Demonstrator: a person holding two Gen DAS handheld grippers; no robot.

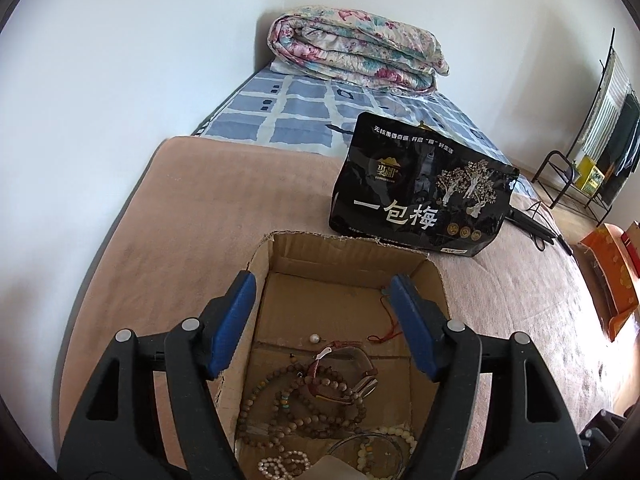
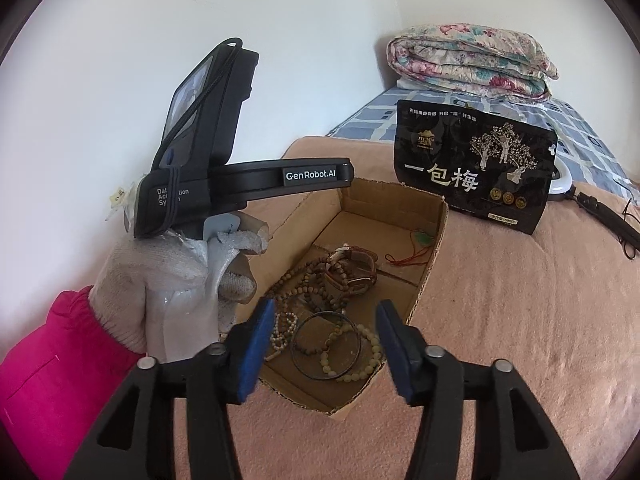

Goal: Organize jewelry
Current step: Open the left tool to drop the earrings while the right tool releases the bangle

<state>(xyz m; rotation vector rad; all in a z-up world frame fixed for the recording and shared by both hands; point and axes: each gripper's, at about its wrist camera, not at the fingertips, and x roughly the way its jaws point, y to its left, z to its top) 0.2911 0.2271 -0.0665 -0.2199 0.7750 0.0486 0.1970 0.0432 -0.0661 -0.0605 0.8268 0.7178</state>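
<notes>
An open cardboard box point(image 1: 360, 250) point(image 2: 442, 224) lies on a pink blanket. It holds brown bead strings point(image 1: 296, 404) point(image 2: 304, 280), a leather-strap watch point(image 1: 356, 364) point(image 2: 356, 266), a dark bangle point(image 2: 326, 346), pale bead bracelets point(image 2: 372, 356), a white pearl point(image 1: 314, 337) and a red cord with a green pendant point(image 2: 420, 240). My left gripper point(image 1: 324, 292) is open and empty above the box. My right gripper point(image 2: 326, 316) is open and empty over the box's near end. The left gripper's body point(image 2: 248, 178), held in a gloved hand, shows in the right wrist view.
A black snack bag point(image 1: 420, 196) point(image 2: 472, 168) stands behind the box. A folded floral quilt point(image 1: 352, 48) point(image 2: 468, 60) lies on a blue checked sheet. A black stand with a cable point(image 2: 608, 212) lies right. A white wall runs along the left. Orange boxes point(image 1: 612, 272) sit off the bed.
</notes>
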